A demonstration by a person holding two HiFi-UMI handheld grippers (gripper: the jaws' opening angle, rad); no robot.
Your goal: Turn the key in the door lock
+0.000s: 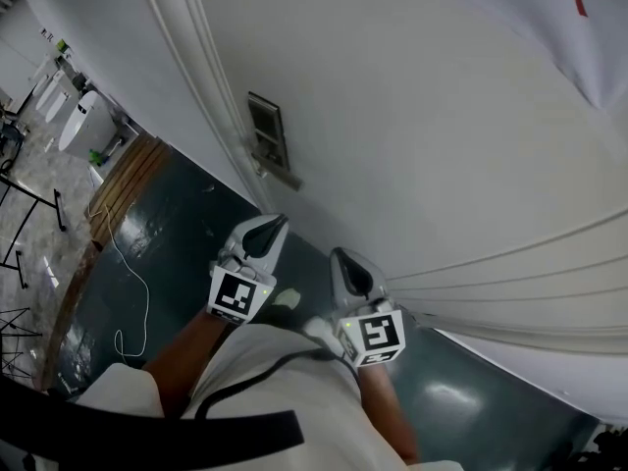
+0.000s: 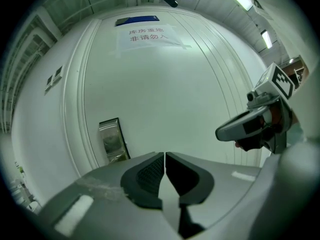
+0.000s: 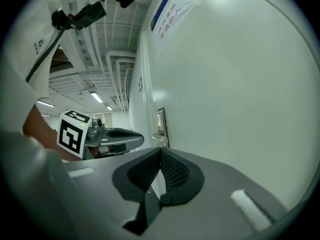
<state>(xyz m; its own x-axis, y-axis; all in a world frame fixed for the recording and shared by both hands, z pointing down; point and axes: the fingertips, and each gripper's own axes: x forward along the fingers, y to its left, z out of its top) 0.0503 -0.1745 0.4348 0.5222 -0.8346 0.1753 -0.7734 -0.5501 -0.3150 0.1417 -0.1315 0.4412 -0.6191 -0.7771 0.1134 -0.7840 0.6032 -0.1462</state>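
The lock plate (image 1: 267, 129) sits on the white door (image 1: 442, 145) close to its edge. Its long side runs up the door, and a small handle (image 1: 278, 173) juts out at its lower end. No key can be made out on it from here. In the head view both tools hang below the plate and point toward the door. The left hand-held gripper (image 1: 270, 232) is just under the handle and clearly nearer. The right hand-held gripper (image 1: 345, 263) is lower, further to the right, and well apart from the plate. Each has its jaws closed together with nothing between them. In the left gripper view the plate lies up and to the left of the closed tips. In the right gripper view it stands almost straight over the tips, further off along the door. The coming move therefore seems to depend on the plate lying ahead and up-left. The left tool has the shorter reach but needs to swing leftward, while the right tool is already lined up but has further to travel. Either would first have to open its jaws to take a key.
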